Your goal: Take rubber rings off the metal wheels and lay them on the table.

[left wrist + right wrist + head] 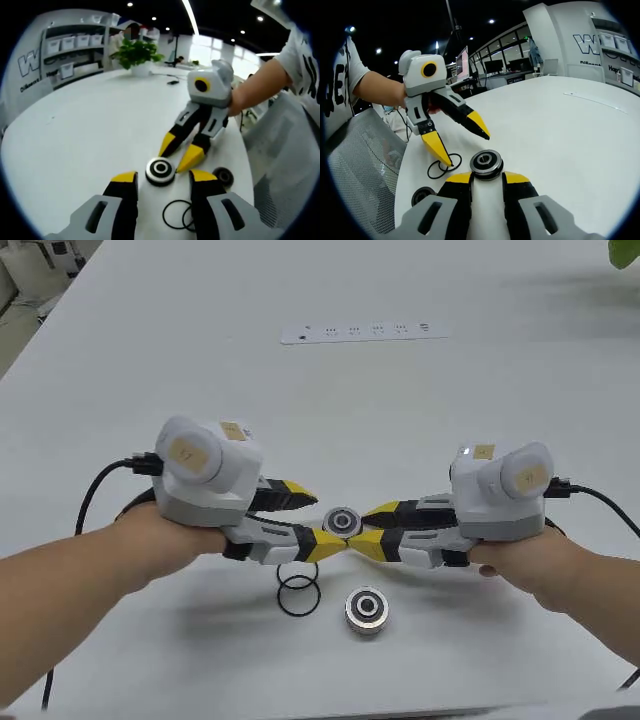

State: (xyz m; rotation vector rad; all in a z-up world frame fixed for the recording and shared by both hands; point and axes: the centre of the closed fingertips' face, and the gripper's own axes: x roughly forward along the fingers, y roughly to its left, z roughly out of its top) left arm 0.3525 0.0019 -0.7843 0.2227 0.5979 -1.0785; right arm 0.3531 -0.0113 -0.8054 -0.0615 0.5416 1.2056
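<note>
Pinching wheel (342,522), right tool (368,527); left tool (322,518) spread; table (200,680) edge close.

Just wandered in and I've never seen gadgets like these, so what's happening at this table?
A person holds a two-jaw gripper in each hand over a white table. The right gripper appears to pinch a small metal wheel by its rim, just above the table. The left gripper faces it with its jaws open, the lower one close by the wheel. Two black rubber rings already lie on the table, beside a second wheel.
</note>
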